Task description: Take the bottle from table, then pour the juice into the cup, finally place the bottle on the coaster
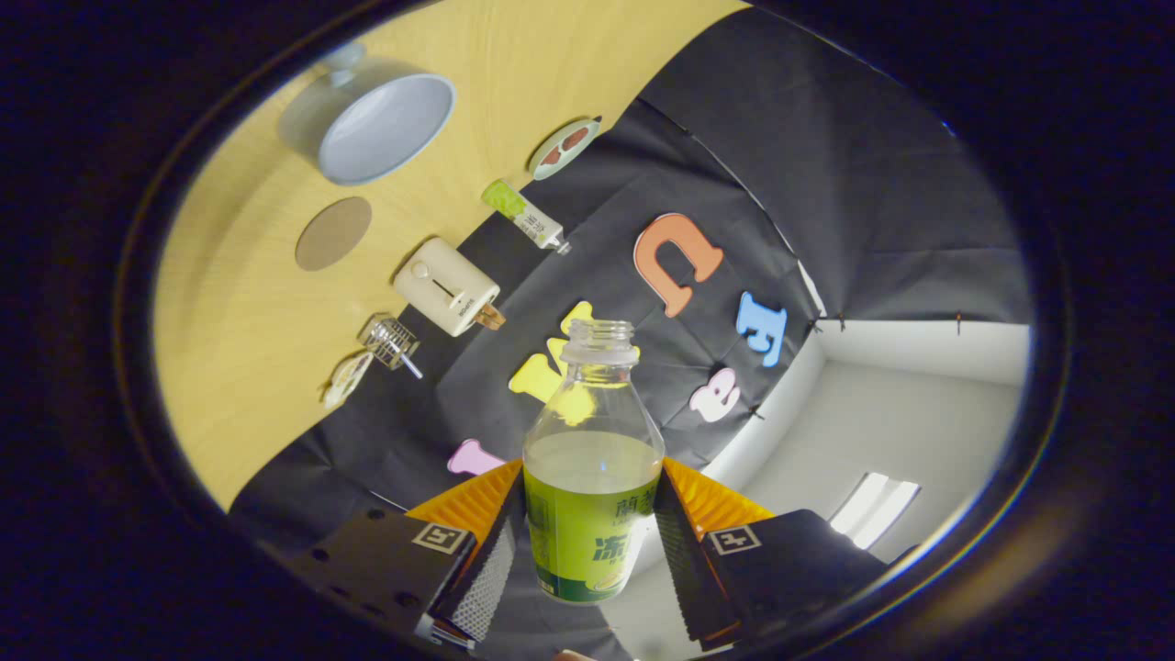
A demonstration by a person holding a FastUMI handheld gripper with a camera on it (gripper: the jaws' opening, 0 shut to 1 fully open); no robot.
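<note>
Clear glass bottle with green label [592, 459] is sitting between the two fingers, uncapped, pale yellow-green juice filling it to about the shoulder. Pale blue-grey ceramic cup [372, 119] is standing on the light wooden table [239, 312], interior looking empty. Round brown coaster [333, 233] is lying flat just beside the cup, nothing on it. Gripper [587, 542] is closing narrowly on the bottle, both fingers pressing its labelled sides, lifting it clear of the table.
</note>
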